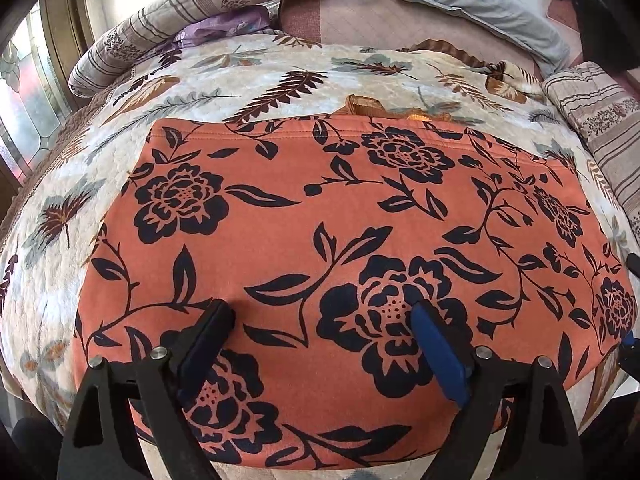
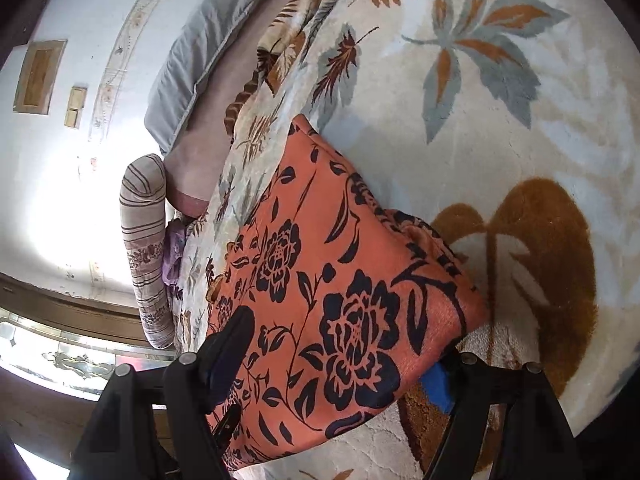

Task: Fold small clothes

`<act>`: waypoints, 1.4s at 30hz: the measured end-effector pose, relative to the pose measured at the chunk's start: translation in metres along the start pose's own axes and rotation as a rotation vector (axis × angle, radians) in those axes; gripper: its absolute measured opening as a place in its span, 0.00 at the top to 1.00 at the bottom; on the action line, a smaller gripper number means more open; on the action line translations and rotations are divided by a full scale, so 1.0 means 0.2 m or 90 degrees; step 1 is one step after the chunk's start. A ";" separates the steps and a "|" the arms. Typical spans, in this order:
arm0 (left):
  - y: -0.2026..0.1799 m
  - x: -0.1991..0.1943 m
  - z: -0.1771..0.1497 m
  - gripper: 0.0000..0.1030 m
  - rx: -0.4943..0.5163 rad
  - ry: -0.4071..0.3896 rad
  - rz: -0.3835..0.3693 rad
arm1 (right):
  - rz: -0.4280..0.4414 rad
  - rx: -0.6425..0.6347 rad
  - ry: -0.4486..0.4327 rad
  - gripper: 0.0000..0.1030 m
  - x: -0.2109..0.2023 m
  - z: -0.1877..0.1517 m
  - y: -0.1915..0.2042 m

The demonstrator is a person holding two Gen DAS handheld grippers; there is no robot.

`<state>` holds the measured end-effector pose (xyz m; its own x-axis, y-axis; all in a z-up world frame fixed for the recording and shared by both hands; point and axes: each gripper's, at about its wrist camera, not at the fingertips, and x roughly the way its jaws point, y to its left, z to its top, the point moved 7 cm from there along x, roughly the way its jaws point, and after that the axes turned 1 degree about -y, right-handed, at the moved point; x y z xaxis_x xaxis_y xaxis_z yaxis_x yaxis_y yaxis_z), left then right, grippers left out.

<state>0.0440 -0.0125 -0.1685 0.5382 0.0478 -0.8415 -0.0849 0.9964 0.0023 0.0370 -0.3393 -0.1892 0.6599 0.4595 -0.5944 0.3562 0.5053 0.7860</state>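
The left gripper (image 1: pixel 324 320) is held low over the near part of the orange floral garment (image 1: pixel 340 220), its two fingers spread wide apart with bare cloth showing between them, so nothing is gripped. The garment is laid flat on the leaf-patterned blanket (image 1: pixel 120 120) that covers the bed, and from this gripper it stretches away toward the far side, where a stitched hem (image 1: pixel 248 130) runs left to right. Its long axis is judged to lie across the view, left to right, with the near edge hanging close under the fingers.

The right gripper (image 2: pixel 340 360) is seen at the garment's right end, where the orange floral garment (image 2: pixel 320 280) passes between its two fingers: the dark finger (image 2: pixel 232 344) lies over the cloth and the blue-padded finger (image 2: pixel 436 388) sits at the cloth's other edge, partly hidden under it. The fingers are spread about as wide as the cloth that runs between them, and whether they press on it cannot be told. In the left view a small part of this tool is glimpsed at the far right edge of the cloth.

The coming move is judged to turn on this layout: the right end is already straddled by the right gripper, while the left end, well off to the left of the open fingers, is not yet reached. A fold along the long axis would call for the left gripper to be shifted leftward to the near-left corner (image 1: pixel 86 276) before anything is lifted.
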 end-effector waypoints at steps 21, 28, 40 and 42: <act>-0.02 -0.06 0.03 0.09 -0.002 -0.011 0.013 | 0.037 -0.044 0.000 0.26 -0.05 0.02 0.05; -0.03 0.02 0.01 0.08 0.004 0.002 0.021 | -0.001 -0.053 0.034 0.51 0.07 -0.01 0.01; -0.02 0.02 0.02 0.07 0.007 0.006 0.018 | -0.145 -0.201 0.000 0.78 0.07 -0.03 0.07; -0.01 -0.01 0.03 0.07 -0.004 0.006 0.010 | -0.087 -0.115 0.012 0.73 0.07 -0.02 -0.01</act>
<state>0.0480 -0.0151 -0.1641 0.5285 0.0623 -0.8466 -0.0978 0.9951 0.0122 0.0433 -0.3319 -0.1997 0.6004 0.3914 -0.6974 0.3150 0.6858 0.6561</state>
